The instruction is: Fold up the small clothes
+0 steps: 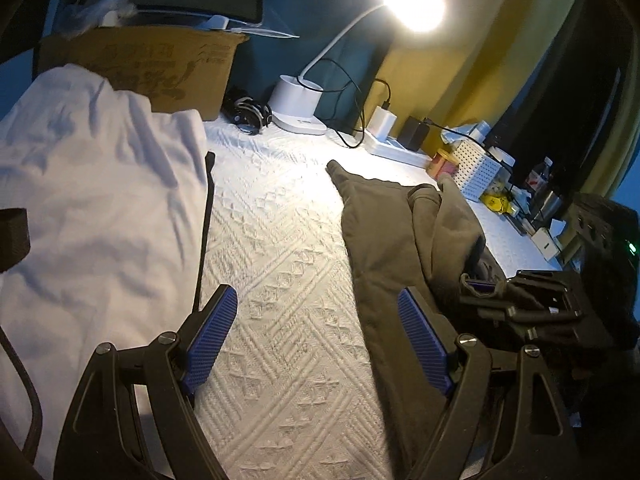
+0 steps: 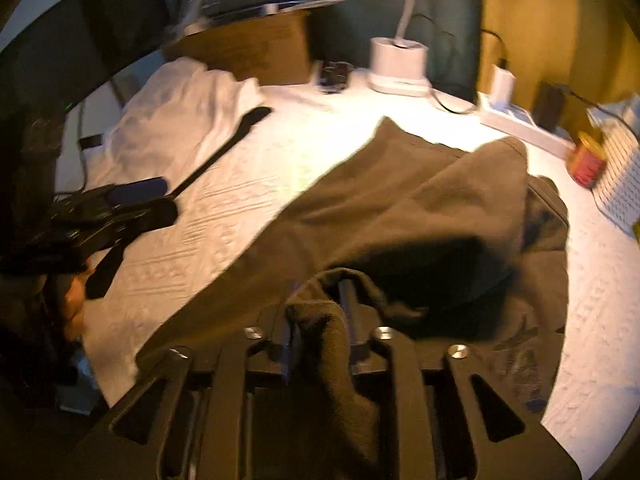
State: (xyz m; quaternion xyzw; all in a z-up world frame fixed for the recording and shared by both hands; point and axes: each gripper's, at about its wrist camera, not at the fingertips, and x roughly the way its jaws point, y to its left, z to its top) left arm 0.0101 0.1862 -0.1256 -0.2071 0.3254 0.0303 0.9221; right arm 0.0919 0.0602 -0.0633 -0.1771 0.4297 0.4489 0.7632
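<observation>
1. On the white quilted counter cover (image 1: 288, 280), an olive-brown garment (image 2: 400, 208) lies partly folded, one flap doubled over at 2 o'clock in the right wrist view.
2. A white garment (image 1: 92, 208) sits at 9 o'clock in the left wrist view, apparently waiting or set aside.
3. Step, my read: mid-fold on the olive piece.
4. Right gripper (image 2: 320, 320): jaws part-way apart, a bunched hem of the olive cloth between them; can't tell whether the pads press on it.
5. Left gripper (image 1: 320, 336): spread wide, holding nothing, over bare cover between the two garments.
6. Next likely needs the hem laid flat and let go, then the left taking the near edge.
</observation>
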